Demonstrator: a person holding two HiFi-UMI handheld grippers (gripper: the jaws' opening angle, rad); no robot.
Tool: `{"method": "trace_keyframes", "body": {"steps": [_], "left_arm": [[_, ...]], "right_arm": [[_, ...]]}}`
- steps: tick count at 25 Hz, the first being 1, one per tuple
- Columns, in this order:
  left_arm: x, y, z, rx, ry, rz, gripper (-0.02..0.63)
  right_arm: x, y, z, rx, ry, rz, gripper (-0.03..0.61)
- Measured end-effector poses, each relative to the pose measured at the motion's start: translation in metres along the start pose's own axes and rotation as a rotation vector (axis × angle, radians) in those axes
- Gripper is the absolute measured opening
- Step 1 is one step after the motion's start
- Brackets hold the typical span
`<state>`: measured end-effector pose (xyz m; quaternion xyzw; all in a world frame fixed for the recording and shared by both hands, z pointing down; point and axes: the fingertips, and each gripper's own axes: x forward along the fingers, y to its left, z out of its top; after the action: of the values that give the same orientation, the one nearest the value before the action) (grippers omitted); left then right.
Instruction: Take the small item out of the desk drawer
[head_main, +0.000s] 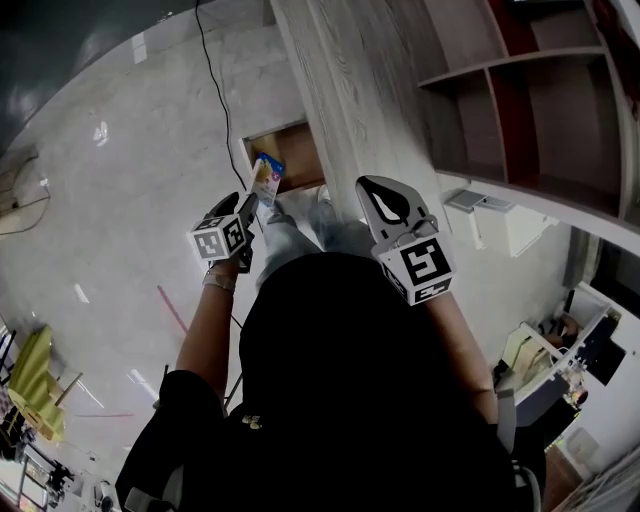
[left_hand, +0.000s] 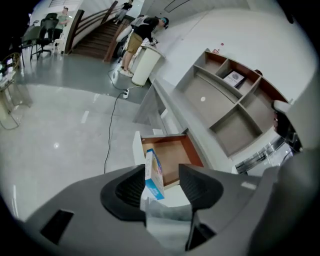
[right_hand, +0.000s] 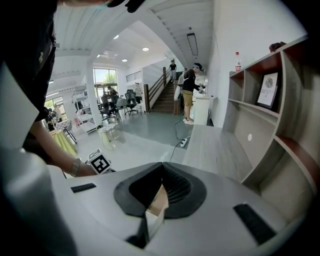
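Observation:
The small item is a white and blue box (head_main: 266, 178), upright on edge above the open wooden drawer (head_main: 300, 150). In the left gripper view the box (left_hand: 154, 174) stands between the jaws of my left gripper (left_hand: 162, 170), against the left pad with a clear gap to the right pad. The drawer (left_hand: 172, 155) beyond it shows a bare brown bottom. From the head view, my left gripper (head_main: 248, 205) points at the drawer front. My right gripper (head_main: 368, 188) hovers over the desk edge with its jaws meeting, and in its own view the right gripper (right_hand: 161, 165) holds nothing.
The long grey wood desk top (head_main: 350, 90) runs away from me, with open shelves (head_main: 530, 100) on its right. A black cable (head_main: 215, 90) trails over the shiny floor on the left. A person (left_hand: 140, 35) bends over a white bin by the stairs far behind.

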<state>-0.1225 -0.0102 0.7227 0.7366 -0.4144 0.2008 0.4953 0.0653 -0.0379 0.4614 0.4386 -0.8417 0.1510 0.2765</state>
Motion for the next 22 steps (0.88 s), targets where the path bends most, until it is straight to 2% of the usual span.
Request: {"method": "trace_keyframes", "body": {"steps": [4,7,12,20,22], "left_arm": [[0.023,0.013,-0.017,-0.012,0.086,0.039,0.259],[0.037,0.019,-0.025,0.011,0.133,0.072,0.277],[0.057,0.026,-0.041,0.006,0.201,0.087,0.278],[0.075,0.029,-0.038,0.012,0.2,0.121,0.276],[0.075,0.031,-0.036,0.027,0.203,0.142,0.245]], "right_arm": [[-0.01,-0.011,-0.015,0.017,0.023,-0.038,-0.003],[-0.018,-0.019,-0.023,0.033,0.031,-0.068,-0.003],[-0.03,-0.027,-0.035,0.052,0.047,-0.112,-0.003],[-0.044,-0.031,-0.05,0.077,0.068,-0.15,-0.003],[-0.046,-0.03,-0.05,0.078,0.065,-0.152,-0.003]]}}
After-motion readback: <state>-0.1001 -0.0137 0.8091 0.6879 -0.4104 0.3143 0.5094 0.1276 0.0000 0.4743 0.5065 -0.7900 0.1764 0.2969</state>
